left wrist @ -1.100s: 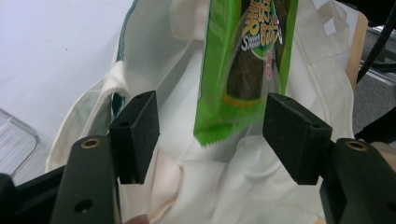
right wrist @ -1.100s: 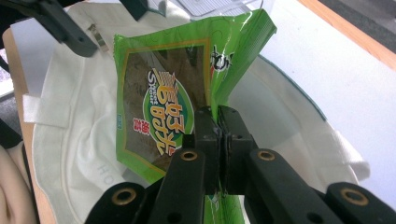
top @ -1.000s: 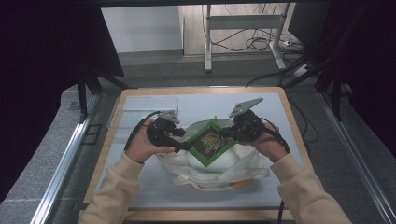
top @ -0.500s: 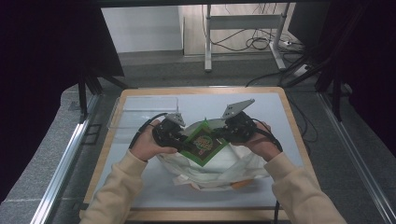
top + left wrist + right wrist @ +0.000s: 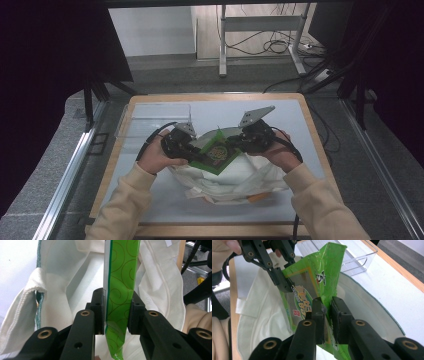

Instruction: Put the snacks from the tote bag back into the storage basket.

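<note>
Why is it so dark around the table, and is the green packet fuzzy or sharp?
High view: black at both sides, light falling on the table, the green packet small and soft. Left gripper view: the packet's swirls sharp, the white bag bright and washed out. Right gripper view: the print readable, the near black fingers slightly blurred.

- Cream sleeves are worn on both forearms.
- Black jaws with brass-ringed screw holes are seen on the left gripper and right gripper.
- Grey three-cornered plates and black cables are carried.
</note>
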The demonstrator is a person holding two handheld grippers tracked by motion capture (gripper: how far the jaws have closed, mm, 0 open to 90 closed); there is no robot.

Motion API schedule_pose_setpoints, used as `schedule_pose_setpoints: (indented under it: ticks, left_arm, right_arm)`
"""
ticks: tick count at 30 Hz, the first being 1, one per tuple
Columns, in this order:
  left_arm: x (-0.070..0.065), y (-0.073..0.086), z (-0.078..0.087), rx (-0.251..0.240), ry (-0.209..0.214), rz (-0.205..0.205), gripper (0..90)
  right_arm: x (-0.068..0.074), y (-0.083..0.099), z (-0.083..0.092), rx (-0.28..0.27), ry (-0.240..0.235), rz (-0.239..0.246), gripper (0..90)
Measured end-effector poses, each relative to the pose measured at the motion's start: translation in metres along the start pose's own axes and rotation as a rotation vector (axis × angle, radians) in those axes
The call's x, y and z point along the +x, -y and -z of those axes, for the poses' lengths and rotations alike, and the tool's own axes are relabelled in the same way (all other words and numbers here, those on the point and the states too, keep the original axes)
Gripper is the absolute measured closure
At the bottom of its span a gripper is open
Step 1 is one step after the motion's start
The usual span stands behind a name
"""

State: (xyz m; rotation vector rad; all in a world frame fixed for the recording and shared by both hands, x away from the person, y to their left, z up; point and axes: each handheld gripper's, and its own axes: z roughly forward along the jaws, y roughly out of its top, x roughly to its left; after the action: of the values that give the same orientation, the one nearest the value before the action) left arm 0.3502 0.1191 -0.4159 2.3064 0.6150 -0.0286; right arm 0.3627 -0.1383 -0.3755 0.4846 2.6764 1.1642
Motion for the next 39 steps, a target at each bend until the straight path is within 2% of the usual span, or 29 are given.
schedule_pose_setpoints:
  ticks: [2, 5, 6, 12, 14, 20, 28, 33, 39]
  left_arm:
    - [-0.001, 0.001, 0.001, -0.005, -0.005, -0.004, 72.2]
    - [-0.002, 0.005, 0.005, -0.032, -0.023, 0.007, 72.2]
    - [-0.002, 0.005, 0.006, -0.037, -0.023, 0.008, 72.3]
    - [-0.003, 0.011, 0.013, -0.079, -0.032, 0.022, 72.2]
    - [-0.002, 0.013, 0.016, -0.081, -0.038, 0.01, 72.1]
    - [-0.003, 0.018, 0.018, -0.115, -0.036, 0.026, 72.1]
    - [-0.004, 0.019, 0.015, -0.13, -0.032, 0.033, 72.0]
    - [-0.004, 0.02, 0.015, -0.142, -0.035, 0.035, 72.0]
    - [-0.006, 0.02, 0.014, -0.15, -0.035, 0.028, 71.9]
  right_arm:
    - [0.0, 0.0, 0.002, -0.011, -0.003, -0.013, 75.7]
    - [-0.001, 0.001, 0.011, -0.053, 0.014, -0.048, 63.2]
    - [-0.001, 0.002, 0.015, -0.07, 0.029, -0.063, 56.8]
    - [0.001, 0.011, 0.03, -0.108, 0.084, -0.106, 41.2]
    - [0.001, 0.015, 0.033, -0.115, 0.091, -0.122, 39.5]
    - [0.0, 0.028, 0.033, -0.101, 0.124, -0.183, 35.0]
    - [0.003, 0.043, 0.02, -0.103, 0.117, -0.261, 33.2]
    - [0.008, 0.051, 0.013, -0.093, 0.115, -0.275, 32.8]
    - [0.017, 0.056, 0.001, -0.092, 0.081, -0.291, 31.3]
